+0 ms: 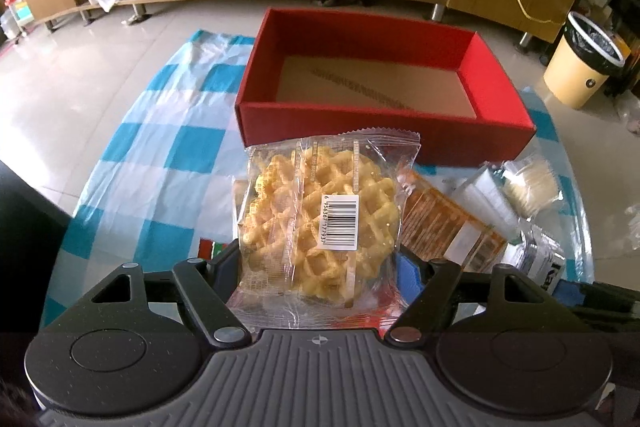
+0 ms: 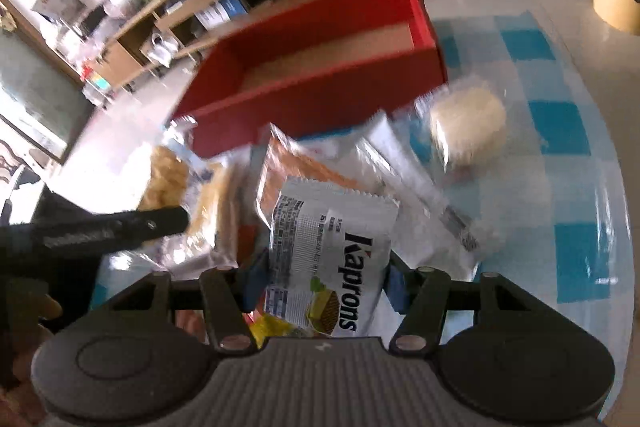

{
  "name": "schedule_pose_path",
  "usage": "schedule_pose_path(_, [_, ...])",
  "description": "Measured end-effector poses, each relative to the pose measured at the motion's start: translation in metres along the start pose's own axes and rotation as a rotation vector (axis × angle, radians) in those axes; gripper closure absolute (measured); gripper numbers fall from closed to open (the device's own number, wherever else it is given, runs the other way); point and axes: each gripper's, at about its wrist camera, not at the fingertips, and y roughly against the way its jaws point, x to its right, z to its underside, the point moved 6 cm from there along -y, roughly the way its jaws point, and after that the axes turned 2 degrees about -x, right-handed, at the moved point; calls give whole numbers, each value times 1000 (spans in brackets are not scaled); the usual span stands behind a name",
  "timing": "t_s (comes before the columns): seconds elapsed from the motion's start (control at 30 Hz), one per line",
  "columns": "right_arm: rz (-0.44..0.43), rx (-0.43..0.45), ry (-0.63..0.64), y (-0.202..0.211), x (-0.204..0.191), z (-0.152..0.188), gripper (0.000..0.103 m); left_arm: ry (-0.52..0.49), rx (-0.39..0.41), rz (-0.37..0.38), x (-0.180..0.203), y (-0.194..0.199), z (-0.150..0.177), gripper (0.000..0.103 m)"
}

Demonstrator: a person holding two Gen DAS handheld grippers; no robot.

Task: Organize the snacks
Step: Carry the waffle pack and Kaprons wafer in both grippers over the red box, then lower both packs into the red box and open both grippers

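Snack packs (image 1: pixel 452 223) before box (image 1: pixel 384 123)

The left gripper (image 1: pixel 316 259) holds a wrapped waffle (image 1: pixel 320 223) before an empty red box (image 1: pixel 380 125).

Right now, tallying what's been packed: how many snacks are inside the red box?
0. The red box shows only its bare cardboard floor; the waffle pack and Kaprons packet are in the grippers, outside it.

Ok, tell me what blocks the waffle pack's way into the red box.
Nothing visible does. The left gripper holds the waffle pack just short of the red box, whose top is open and whose floor is bare. Only its near wall lies between them, and the pack must go over it.
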Motion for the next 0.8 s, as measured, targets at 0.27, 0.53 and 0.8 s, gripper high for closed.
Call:
schedule_pose_path(0.27, [-16, 79, 9, 4, -10, -47, 46, 24, 38, 4, 3, 1, -30, 23])
schedule_pose_path(0.53, [-14, 119, 15, -7, -15, -91, 46, 15, 64, -23, 9, -12, -64, 23])
schedule_pose_path(0.8, [-2, 144, 14, -27, -13, -139, 46, 21, 79, -56, 10, -36, -100, 23])
